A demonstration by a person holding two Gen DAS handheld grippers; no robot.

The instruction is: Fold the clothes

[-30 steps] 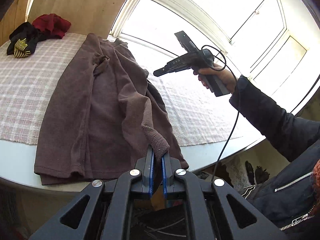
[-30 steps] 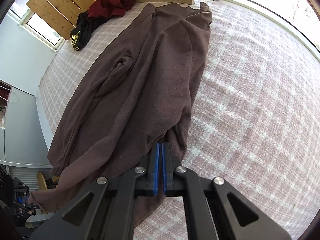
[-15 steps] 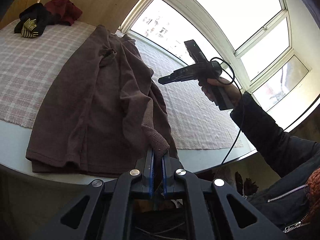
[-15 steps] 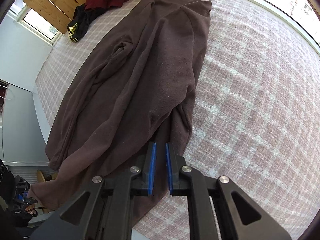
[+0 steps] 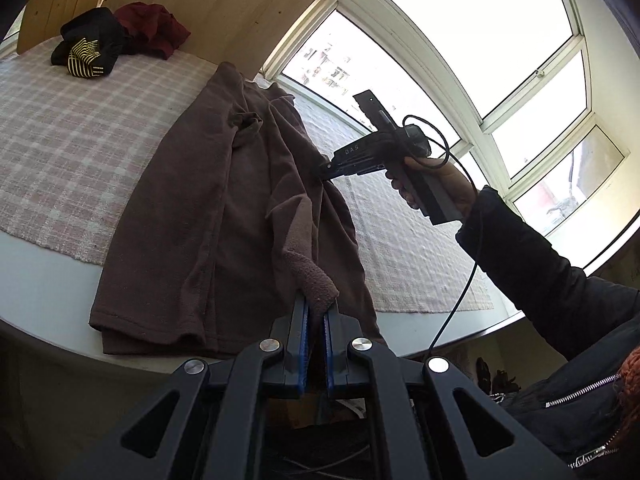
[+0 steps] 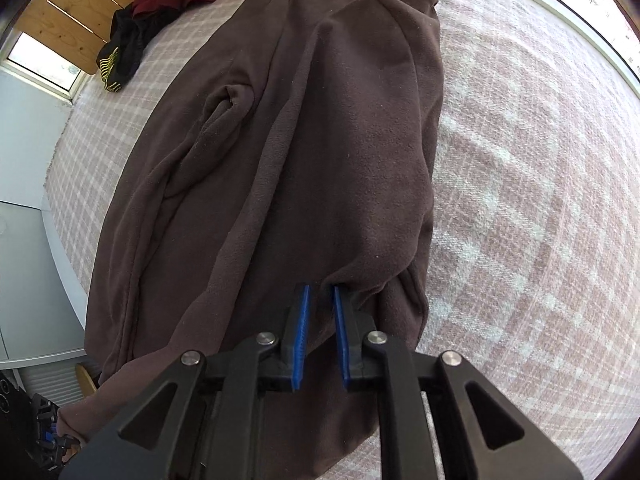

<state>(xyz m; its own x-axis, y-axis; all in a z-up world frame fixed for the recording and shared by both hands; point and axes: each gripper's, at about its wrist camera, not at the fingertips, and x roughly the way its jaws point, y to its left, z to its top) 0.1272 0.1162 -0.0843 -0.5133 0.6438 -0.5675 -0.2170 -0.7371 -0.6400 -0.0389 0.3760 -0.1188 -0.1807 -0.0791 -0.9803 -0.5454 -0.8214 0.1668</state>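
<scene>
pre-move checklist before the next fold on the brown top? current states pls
1. Left gripper shut on the brown top, pinching the sleeve cuff: ok.
2. Right gripper open over the top's side, holding nothing: ok.
3. Right fingers free of fabric: cannot tell, a fold lies at the tips.
4. Top flat: not ok, bunched ridge along the body, other sleeve crumpled.
5. Hem on the checked cloth: not ok, it overhangs onto the bare table edge.
6. Black garment and red garment lie apart: ok.
</scene>
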